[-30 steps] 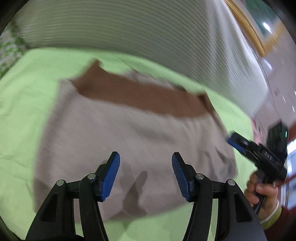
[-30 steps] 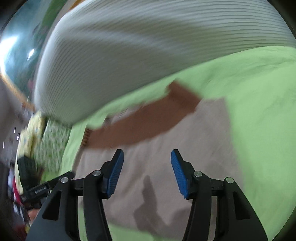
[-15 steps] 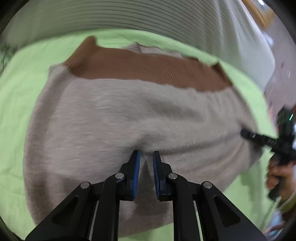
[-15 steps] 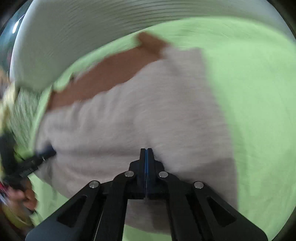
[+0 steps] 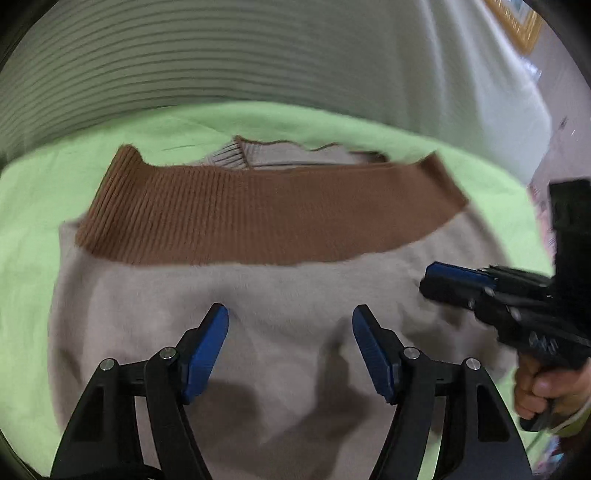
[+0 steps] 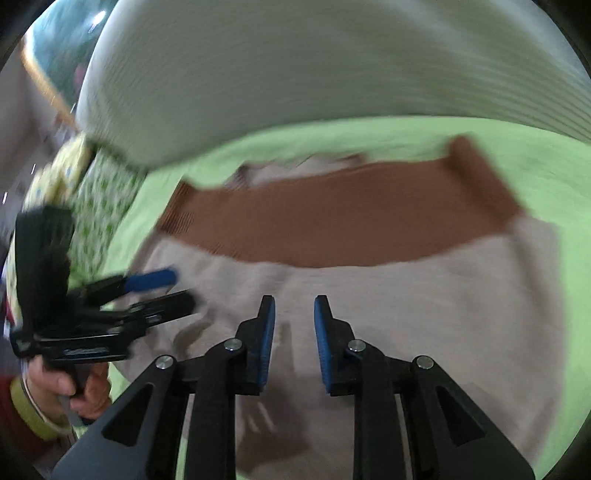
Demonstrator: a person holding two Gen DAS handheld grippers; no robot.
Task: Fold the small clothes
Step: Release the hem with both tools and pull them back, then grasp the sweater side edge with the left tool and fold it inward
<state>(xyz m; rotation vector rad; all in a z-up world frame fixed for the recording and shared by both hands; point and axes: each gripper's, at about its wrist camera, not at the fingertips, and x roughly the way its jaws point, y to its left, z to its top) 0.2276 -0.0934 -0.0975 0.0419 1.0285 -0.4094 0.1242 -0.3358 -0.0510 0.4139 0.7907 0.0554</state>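
A folded beige knit garment (image 5: 280,295) with a brown ribbed band (image 5: 266,218) along its far edge lies on a green sheet (image 5: 33,206). My left gripper (image 5: 290,325) is wide open and empty, just above the garment's near half. My right gripper (image 6: 294,317) is partly open and empty above the same garment (image 6: 424,317), whose brown band (image 6: 351,225) lies beyond it. The right gripper also shows in the left wrist view (image 5: 480,291) at the garment's right edge. The left gripper shows in the right wrist view (image 6: 147,291) at its left edge.
A large grey-white ribbed cushion or headboard (image 5: 258,59) rises right behind the green sheet. A patterned green-and-white cloth (image 6: 92,206) lies at the left. A framed picture (image 5: 517,18) hangs on the wall at the far right.
Both grippers were shut low on the garment half a second ago; now both have opened and lifted off it. The garment lies flat.
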